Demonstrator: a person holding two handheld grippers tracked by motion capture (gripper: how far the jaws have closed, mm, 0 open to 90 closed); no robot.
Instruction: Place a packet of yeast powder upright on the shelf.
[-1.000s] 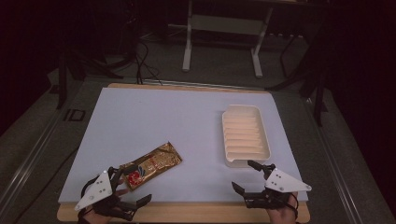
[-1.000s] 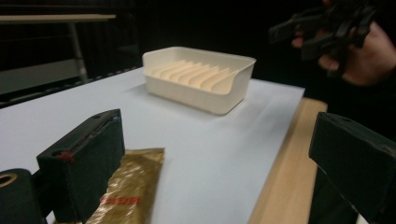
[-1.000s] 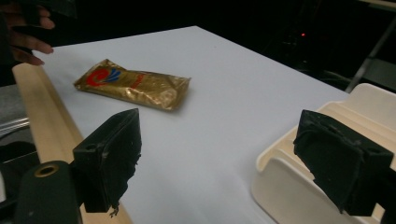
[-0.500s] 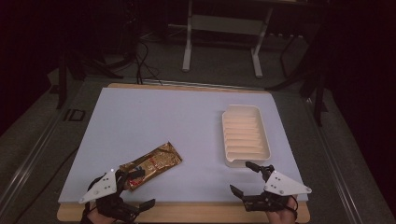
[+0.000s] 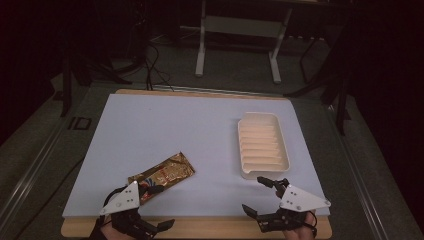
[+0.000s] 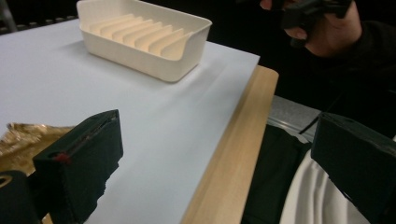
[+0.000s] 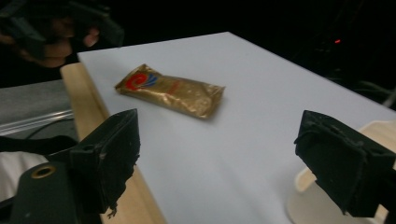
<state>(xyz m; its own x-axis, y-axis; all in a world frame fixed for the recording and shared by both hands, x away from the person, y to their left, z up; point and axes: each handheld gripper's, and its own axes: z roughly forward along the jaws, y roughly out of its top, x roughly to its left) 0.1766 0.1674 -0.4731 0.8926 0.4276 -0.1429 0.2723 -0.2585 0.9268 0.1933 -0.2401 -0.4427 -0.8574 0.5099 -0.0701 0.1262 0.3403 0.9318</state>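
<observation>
Gold snack wrapper (image 5: pixel 162 175), flat and sealed, lies on the white surface (image 5: pixel 165 130) well to the left of the ribbed cream tray (image 5: pixel 263 145), which serves here as landmark. Its lower end sits just beside the left hand-held gripper (image 5: pixel 155 207), whose jaws stand wide apart and hold nothing; one jaw hangs over the wooden front edge (image 5: pixel 200 226), so the grasp is judged not yet begun. The right hand-held gripper (image 5: pixel 257 196) hovers just in front of the tray's near end, jaws likewise spread and empty, probably waiting clear of the work. The tray's grooves are bare, and its open top suggests it is the intended place for the wrapper.
</observation>
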